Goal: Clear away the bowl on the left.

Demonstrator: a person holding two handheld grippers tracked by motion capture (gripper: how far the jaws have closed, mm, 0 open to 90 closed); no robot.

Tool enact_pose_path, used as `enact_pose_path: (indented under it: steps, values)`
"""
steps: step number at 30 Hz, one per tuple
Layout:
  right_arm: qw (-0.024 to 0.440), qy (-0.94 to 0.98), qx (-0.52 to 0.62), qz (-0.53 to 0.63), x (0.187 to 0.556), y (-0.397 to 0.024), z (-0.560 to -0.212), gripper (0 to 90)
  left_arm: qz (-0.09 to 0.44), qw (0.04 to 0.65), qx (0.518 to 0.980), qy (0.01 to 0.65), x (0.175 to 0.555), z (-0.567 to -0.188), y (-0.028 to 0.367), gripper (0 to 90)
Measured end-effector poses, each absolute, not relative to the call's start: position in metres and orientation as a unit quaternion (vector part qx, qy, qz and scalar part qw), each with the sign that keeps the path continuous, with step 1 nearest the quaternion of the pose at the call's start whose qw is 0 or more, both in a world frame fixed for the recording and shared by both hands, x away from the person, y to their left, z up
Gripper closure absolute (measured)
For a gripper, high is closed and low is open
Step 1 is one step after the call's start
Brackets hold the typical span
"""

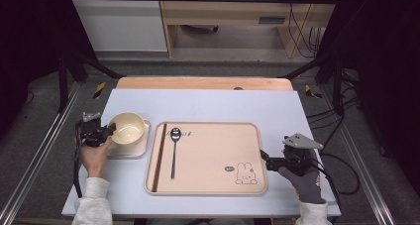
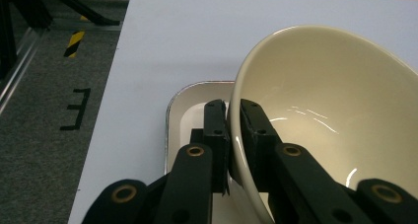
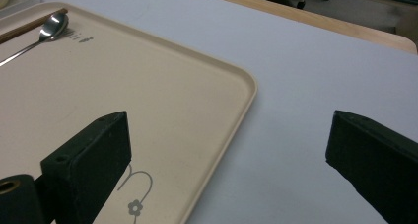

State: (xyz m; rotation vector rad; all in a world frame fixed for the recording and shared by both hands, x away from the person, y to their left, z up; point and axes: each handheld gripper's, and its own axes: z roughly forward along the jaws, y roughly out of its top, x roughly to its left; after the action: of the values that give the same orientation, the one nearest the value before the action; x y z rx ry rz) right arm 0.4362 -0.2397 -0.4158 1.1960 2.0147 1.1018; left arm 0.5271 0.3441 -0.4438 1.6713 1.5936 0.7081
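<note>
The cream bowl (image 1: 127, 127) sits tilted on a small square plate (image 1: 141, 148) at the table's nine o'clock side, just left of the beige tray (image 1: 247, 183). The left gripper (image 1: 108, 132) is clamped on the bowl's rim at the bowl's nine o'clock: in the left gripper view one jaw lies outside the wall and one inside, pads pressed to the bowl (image 2: 320, 110) above the plate (image 2: 185, 103).

The plate nearly touches the tray's left edge; bare white table (image 1: 208, 106) lies open toward twelve o'clock.

On the tray, a spoon (image 1: 174, 150) lies lengthwise beside dark chopsticks (image 1: 158, 158) along its left rim.

At the tray's three o'clock edge the right gripper (image 1: 264, 156) hangs with jaws spread wide, holding nothing, the tray's corner (image 3: 236, 86) between them.
</note>
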Motion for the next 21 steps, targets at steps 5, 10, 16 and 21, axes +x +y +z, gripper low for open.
enact_pose_path:
  steps: [5, 10, 16, 21]
  values:
    - [0.276, 0.747, 0.443, 0.412, 0.436, -0.241, -0.415, 3.6, 0.283, 0.358, 0.648, 0.610, 0.522, -0.440, 0.341, 82.2]
    - [0.276, 0.747, 0.443, 0.412, 0.435, -0.241, -0.414, 3.6, 0.293, 0.360, 0.646, 0.606, 0.518, -0.439, 0.339, 81.8]
    - [0.276, 0.746, 0.443, 0.413, 0.435, -0.241, -0.414, 3.6, 0.296, 0.368, 0.639, 0.606, 0.510, -0.440, 0.343, 81.8]
    - [0.275, 0.747, 0.443, 0.413, 0.435, -0.240, -0.415, 3.6, 0.303, 0.377, 0.634, 0.604, 0.503, -0.436, 0.346, 81.7]
